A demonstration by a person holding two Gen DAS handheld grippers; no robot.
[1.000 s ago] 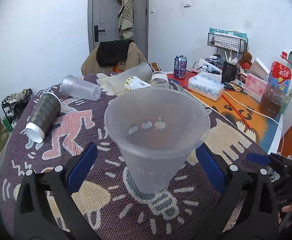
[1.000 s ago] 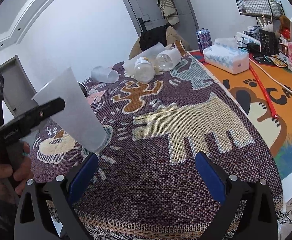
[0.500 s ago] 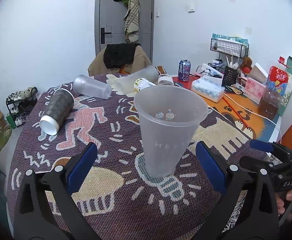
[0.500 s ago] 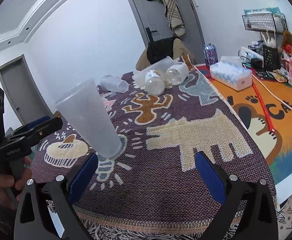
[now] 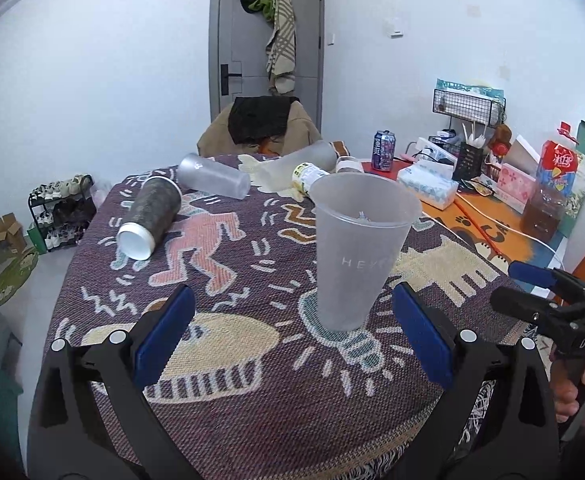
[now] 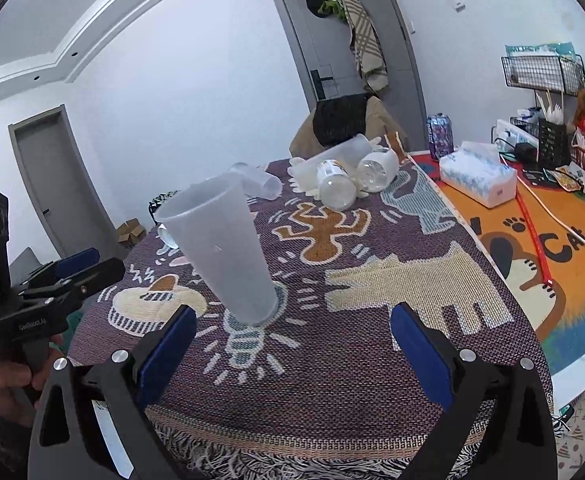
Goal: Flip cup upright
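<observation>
A tall frosted clear plastic cup stands upright, mouth up, on the patterned purple cloth; it also shows in the right wrist view. My left gripper is open and empty, just in front of the cup, its blue pads apart on either side and not touching it. My right gripper is open and empty, near the table's front edge, to the cup's right. Each gripper shows in the other's view, the right gripper and the left gripper.
Several cups and bottles lie on their sides further back: a dark patterned cup, a frosted cup, clear bottles. A tissue box, a can and desk clutter stand on the orange mat at right.
The left gripper has let go of the cup and pulled back and up; the cup now stands upright by itself. The right gripper has drawn back slightly.
</observation>
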